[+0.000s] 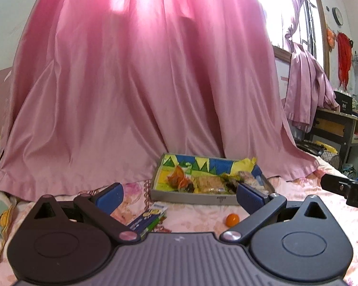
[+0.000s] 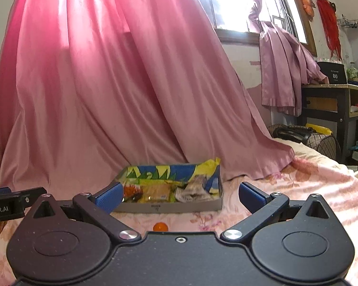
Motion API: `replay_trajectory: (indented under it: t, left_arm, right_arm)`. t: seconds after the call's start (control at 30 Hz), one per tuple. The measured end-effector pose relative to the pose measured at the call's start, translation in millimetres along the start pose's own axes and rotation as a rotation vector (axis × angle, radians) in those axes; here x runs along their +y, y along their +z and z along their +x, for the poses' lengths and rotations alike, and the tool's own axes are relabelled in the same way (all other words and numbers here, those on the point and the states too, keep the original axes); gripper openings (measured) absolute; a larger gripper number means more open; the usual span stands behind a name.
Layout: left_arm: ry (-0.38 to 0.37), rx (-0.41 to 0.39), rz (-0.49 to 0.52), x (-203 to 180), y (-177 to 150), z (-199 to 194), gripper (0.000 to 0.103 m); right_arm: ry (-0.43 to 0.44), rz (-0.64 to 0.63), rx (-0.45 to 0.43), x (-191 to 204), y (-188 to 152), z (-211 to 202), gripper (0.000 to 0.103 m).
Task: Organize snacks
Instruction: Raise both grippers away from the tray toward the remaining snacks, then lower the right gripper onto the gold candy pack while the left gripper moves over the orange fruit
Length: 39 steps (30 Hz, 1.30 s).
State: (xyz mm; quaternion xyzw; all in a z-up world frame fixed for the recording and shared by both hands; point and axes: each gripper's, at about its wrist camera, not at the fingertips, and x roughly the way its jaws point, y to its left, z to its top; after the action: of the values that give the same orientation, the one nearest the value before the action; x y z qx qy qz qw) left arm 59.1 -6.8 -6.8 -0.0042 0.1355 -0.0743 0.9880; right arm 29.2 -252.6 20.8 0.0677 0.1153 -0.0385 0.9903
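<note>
Pink floral bedsheet (image 2: 298, 190) carries all task items; no tabletop is involved. Shallow grey cardboard tray with a blue-and-yellow printed lining (image 1: 193, 196) sits at 12 o'clock ahead of both cameras, against the hem of the pink satin curtain (image 1: 131, 95). The tray's long axis runs across the view, 9 to 3 o'clock, one long wall facing the cameras. It already holds several wrapped snacks, packed close; individual wrappers cannot be told apart.

Still outside the tray: a small round orange candy (image 1: 232, 219) loose on the sheet, just short of the near wall, and a flat blue-and-green snack packet (image 1: 150, 218) lying at about 11 o'clock from the left hand-held gripper (image 1: 179, 194), its long axis slanting from near-left toward the tray.

Left hand-held gripper: jaws spread wide, nothing between them. Right hand-held gripper (image 2: 179, 194): likewise wide apart and empty.

Assessment: collection step, part complete. The next move calls for lowering one gripper over a loose item. The candy, being round, is likely to roll if nudged.
</note>
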Motion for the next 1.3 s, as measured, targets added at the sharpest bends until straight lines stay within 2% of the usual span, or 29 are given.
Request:
replay_trajectory:
  t: [0.23, 0.57, 0.93, 1.3]
  left_arm:
    - [0.016, 0.06, -0.018, 9.5, -12.8, -3.9, 0.103]
    - [0.033, 0.142, 0.008, 7.3, -26.4, -1.7, 0.103]
    - [0.091, 0.224, -0.015, 15.1, -31.4, 6.7, 0.103]
    - [0.108, 0.311, -0.03, 20.1, -39.1, 19.5, 0.103]
  right_arm:
    - [-0.016, -0.046, 0.038, 9.0, -10.9, -3.2, 0.102]
    - [-0.001, -0.105, 0.114, 21.7, -23.2, 3.2, 0.102]
    - [-0.014, -0.111, 0.181, 23.1, -28.7, 13.7, 0.102]
    - [-0.002, -0.136, 0.266, 30.7, -37.7, 28.2, 0.102]
